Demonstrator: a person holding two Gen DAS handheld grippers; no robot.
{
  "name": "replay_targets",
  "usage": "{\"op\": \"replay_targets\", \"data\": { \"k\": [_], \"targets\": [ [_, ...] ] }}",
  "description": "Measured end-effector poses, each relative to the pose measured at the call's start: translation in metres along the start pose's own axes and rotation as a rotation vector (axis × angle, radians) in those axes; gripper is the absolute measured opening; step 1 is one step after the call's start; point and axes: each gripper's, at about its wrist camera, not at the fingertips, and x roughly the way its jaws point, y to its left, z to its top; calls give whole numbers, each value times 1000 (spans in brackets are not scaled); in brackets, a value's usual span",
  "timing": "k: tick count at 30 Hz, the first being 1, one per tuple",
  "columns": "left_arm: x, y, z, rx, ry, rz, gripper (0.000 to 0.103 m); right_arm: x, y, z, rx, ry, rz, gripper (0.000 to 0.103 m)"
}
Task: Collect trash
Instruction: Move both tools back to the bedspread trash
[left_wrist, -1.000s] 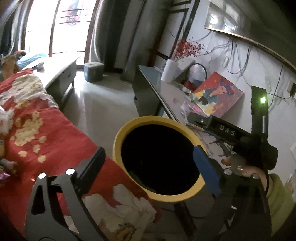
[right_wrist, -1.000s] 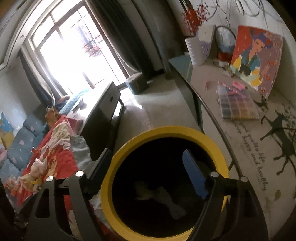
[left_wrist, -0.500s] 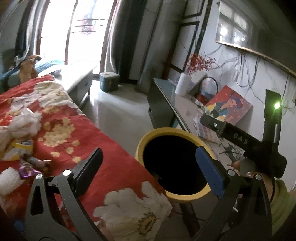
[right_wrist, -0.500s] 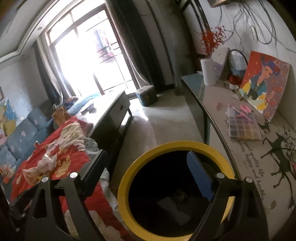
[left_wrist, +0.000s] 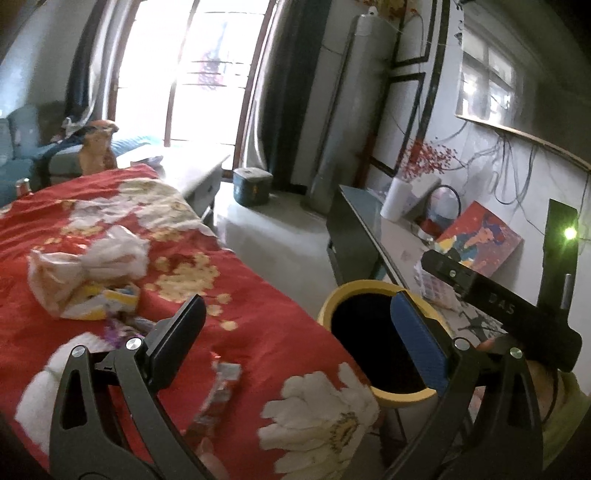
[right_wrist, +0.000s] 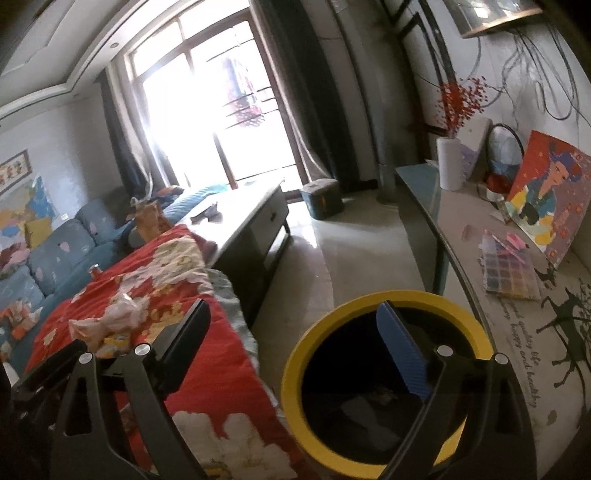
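A red quilt (left_wrist: 258, 295) fills the left. Trash (left_wrist: 85, 273) lies at ten o'clock, the bin (right_wrist: 388, 387) at five. Left gripper (left_wrist: 295, 339) spread, empty; right gripper (right_wrist: 295, 350) opening, empty.

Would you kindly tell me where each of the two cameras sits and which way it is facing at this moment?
Left wrist: on the left gripper, jaws apart, empty, facing the red quilt with crumpled trash; the right gripper and a hand show at right.
Right wrist: on the right gripper, jaws opening, empty, looking down over the yellow bin.
Shared: quilt, bin, painting, window.
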Motion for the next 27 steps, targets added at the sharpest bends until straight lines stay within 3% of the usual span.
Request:
{"op": "replay_targets", "data": {
  "k": [27],
  "targets": [
    [-64, 85, -7, -91, -75, 167, 92, -8, 111, -24, -175, 49, 182, 92]
  ]
}}
